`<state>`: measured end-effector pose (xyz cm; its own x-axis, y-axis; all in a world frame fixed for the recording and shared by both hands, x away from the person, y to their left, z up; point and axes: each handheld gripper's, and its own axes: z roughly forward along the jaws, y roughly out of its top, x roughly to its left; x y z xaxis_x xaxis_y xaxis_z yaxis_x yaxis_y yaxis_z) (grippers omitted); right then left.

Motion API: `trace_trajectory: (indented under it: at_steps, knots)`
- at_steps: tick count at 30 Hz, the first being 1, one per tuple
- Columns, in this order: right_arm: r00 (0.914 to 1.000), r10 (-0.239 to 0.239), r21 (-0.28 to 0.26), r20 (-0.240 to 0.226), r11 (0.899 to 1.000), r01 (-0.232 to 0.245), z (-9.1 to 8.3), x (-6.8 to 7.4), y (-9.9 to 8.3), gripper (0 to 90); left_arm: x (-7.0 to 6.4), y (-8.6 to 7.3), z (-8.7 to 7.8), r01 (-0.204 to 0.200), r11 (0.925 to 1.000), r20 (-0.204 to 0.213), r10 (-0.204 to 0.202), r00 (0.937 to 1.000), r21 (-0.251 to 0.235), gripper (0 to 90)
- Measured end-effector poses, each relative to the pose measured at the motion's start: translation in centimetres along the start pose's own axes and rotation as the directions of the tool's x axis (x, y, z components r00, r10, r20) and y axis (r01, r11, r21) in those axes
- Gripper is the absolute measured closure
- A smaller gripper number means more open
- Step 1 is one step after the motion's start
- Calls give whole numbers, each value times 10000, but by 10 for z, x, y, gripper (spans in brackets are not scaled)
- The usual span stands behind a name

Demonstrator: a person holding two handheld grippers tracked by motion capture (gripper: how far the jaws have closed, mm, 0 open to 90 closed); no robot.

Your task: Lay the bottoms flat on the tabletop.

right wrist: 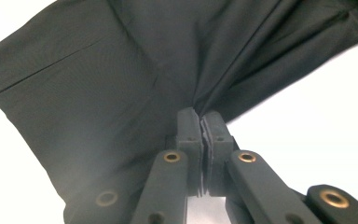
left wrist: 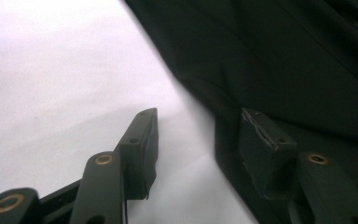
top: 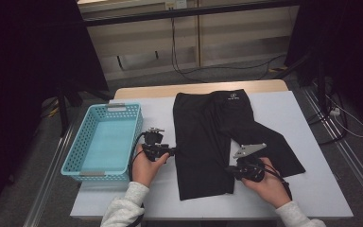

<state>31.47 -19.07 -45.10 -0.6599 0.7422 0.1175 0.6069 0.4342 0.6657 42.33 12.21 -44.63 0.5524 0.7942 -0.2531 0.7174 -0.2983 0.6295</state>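
Note:
A pair of black shorts (top: 208, 137) lies flat on the white table (top: 288, 113), waistband at the far side, one leg angled out to the right. My left gripper (top: 172, 151) is open at the left edge of the near leg; its jaws straddle the hem of the shorts (left wrist: 279, 70), one on bare table, one over the cloth. My right gripper (top: 230, 171) is shut on the black fabric at the inner edge of the near leg. In the right gripper view the closed fingertips (right wrist: 189, 126) pinch a fold of the shorts (right wrist: 121, 84), and creases radiate from the grip.
A turquoise plastic basket (top: 78, 156) stands on the table's left side, close to my left hand. The table's wooden far edge (top: 194, 88) shows behind the shorts. Cables run over the floor beyond and to the right.

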Motion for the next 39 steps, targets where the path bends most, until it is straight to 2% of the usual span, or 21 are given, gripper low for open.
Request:
trace_trajectory:
  at_steps: [4,5,7,9,12,16,21,25,31,39]
  knots:
    - [10000,96,15,-7,10000,-96,-4,-3,-3,886,-4,1,5,24,10000,163,-23,9999,-65,500]
    - [9999,113,10,-10,9999,-113,-4,-3,-3,886,-6,1,7,-74,10000,192,75,9998,-19,516]
    - [9999,128,-12,1,9999,-128,-4,-3,-4,885,-10,2,8,26,10000,384,-28,9993,56,538]
    - [9999,112,-25,10,9999,-112,-3,-3,-4,884,-12,2,9,-39,9999,354,35,9994,110,574]
    - [9999,151,-50,-12,9999,-151,-3,-3,-4,884,-13,2,9,32,9997,428,-43,9991,257,687]
    - [9999,145,-78,-2,9999,-145,-3,-3,-4,883,-16,1,11,-3,9992,430,-15,9991,401,784]
    - [9999,131,-95,-19,9999,-131,-2,-3,-4,882,-16,1,10,127,9980,548,-161,9984,621,882]
    - [9999,140,-111,-50,9998,-141,-2,-3,-4,883,-12,2,6,247,9956,620,-304,9976,907,890]
    - [9999,114,-120,-129,9999,-116,-1,-1,-3,882,-6,3,-3,454,9944,771,-528,9956,955,894]
    - [9996,3,-115,-271,9999,-7,2,8,-1,881,0,3,-8,623,9928,763,-703,9946,1025,896]
